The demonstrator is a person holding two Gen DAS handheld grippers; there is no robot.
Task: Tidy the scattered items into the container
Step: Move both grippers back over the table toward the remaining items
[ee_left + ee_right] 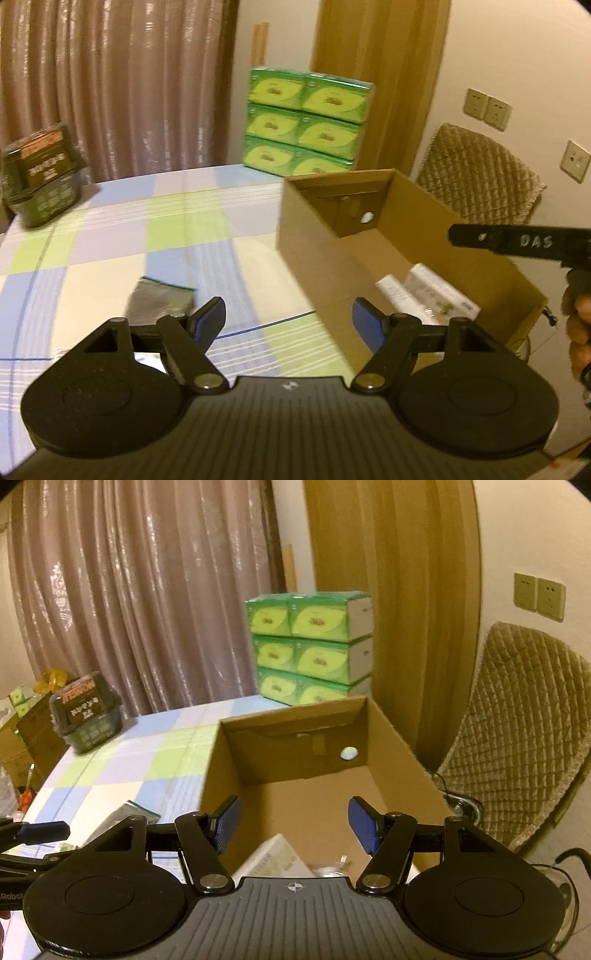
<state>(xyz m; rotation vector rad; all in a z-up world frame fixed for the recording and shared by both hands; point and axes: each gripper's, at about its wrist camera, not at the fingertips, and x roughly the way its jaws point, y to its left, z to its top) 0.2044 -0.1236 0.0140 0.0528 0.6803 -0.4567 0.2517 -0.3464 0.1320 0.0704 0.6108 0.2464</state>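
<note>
An open cardboard box (314, 236) stands on the right of the checked tablecloth; it also shows in the right wrist view (399, 753). White packets (432, 291) lie inside it, seen too in the right wrist view (275, 856). A grey zip bag with a green strip (160, 299) lies on the cloth left of the box, seen too in the right wrist view (125, 819). My left gripper (288, 323) is open and empty, above the cloth by the box's left wall. My right gripper (293, 823) is open and empty above the box's inside.
A dark tub with an orange label (42, 177) sits at the table's far left. A stack of green tissue packs (306, 122) stands at the far edge. A quilted chair (517, 734) is right of the box. Curtains hang behind.
</note>
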